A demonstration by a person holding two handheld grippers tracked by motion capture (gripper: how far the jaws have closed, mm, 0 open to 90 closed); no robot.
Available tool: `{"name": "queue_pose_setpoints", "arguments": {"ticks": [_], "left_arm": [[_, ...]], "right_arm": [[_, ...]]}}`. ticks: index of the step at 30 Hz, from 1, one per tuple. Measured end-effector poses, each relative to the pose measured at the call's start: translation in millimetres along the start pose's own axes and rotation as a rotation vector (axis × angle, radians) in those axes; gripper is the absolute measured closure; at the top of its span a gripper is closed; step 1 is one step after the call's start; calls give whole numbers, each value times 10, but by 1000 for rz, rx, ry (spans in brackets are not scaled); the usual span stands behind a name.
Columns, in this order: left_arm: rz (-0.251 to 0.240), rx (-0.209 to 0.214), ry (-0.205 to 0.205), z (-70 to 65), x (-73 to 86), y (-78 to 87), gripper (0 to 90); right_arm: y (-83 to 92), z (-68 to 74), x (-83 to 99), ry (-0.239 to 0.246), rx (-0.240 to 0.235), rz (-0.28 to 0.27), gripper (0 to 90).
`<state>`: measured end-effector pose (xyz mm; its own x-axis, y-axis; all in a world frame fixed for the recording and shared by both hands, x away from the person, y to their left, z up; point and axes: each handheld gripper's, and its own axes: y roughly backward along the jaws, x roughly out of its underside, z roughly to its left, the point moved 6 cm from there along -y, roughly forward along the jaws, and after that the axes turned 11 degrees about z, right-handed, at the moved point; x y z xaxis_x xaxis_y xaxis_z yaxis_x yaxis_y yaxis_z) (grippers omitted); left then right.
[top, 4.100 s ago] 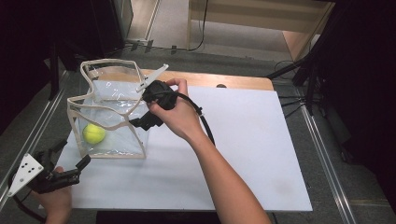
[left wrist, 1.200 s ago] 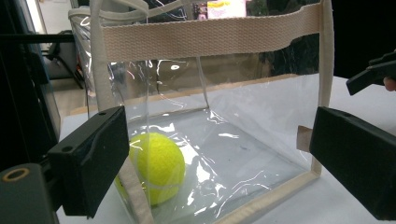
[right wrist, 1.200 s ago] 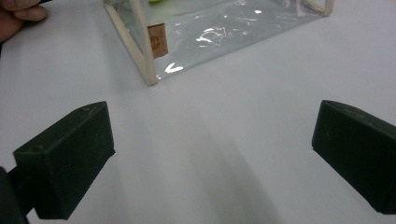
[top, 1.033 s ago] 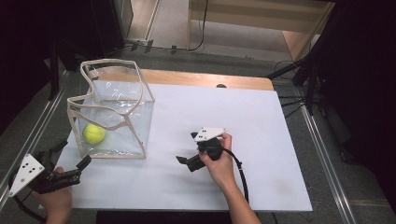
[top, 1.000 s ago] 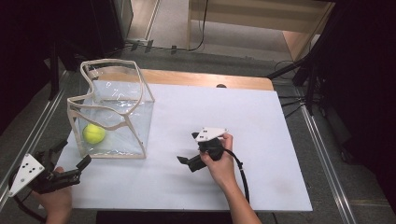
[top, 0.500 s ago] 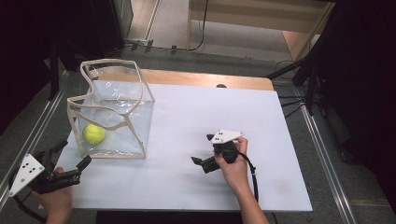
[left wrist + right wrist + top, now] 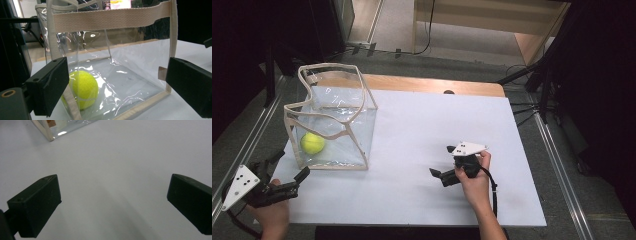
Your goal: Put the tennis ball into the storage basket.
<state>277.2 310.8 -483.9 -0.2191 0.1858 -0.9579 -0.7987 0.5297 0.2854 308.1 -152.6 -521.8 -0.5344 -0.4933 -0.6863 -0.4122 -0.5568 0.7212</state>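
Tennis ball (image 7: pixel 312 143) inside clear bag (image 7: pixel 357 125) — just beyond gaping, empty left gripper (image 7: pixel 287 167).

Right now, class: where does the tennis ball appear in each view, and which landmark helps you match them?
High view: ball lower left, inside the bag.
Left gripper view: ball low, left of centre, behind the bag's clear wall.
Right gripper view: not in it.
Shared landmark: the bag's beige-trimmed bottom corner.

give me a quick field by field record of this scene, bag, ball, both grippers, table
bag: clear plastic bag with cream webbing trim, standing open on the table's left side
ball: yellow-green tennis ball inside the bag, on its floor
left gripper: open, empty, near the bag's front corner
right gripper: open, empty, over bare table right of the bag
table: white top
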Motion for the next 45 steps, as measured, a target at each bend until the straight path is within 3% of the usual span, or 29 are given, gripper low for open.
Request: {"name": "queue_pose_setpoints", "arguments": {"ticks": [45], "left_arm": [[7,-8,-4,-2,5,-3,53]], "right_arm": [[549,-459,654,-153,131,-41,0]]}}
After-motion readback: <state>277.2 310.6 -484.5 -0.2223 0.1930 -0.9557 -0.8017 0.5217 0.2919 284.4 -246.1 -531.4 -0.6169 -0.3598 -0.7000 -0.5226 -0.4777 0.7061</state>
